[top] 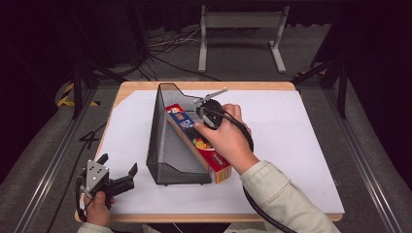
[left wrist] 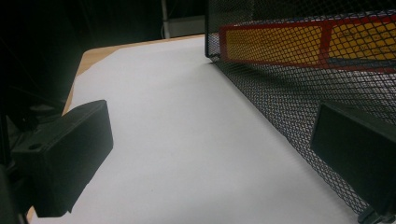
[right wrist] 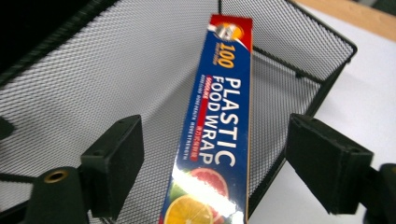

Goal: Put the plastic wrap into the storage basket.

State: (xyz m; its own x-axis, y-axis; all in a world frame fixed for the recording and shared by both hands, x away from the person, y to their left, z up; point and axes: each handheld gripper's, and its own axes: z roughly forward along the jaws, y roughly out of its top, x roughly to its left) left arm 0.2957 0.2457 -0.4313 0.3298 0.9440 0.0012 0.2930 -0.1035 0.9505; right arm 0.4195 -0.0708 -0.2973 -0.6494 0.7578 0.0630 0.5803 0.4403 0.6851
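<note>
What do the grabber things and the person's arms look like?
Both are black. The left gripper carries a grey three-cornered plate; the right gripper has silvery parts, and a thick black cable trails from it. The jaws are blocky black pads. The right arm wears a pale sleeve.

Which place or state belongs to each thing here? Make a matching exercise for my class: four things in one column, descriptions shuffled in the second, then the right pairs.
Column one:
1. plastic food wrap box
2. mesh file holder
3. left gripper
4. right gripper

Column two:
A. open, near the table's front left corner
B. black, standing on the white sheet
C. open, jaws on either side of the box
D. blue and red, leaning inside the mesh

Pairs: 1-D, 2-B, 3-A, 4-C
</note>
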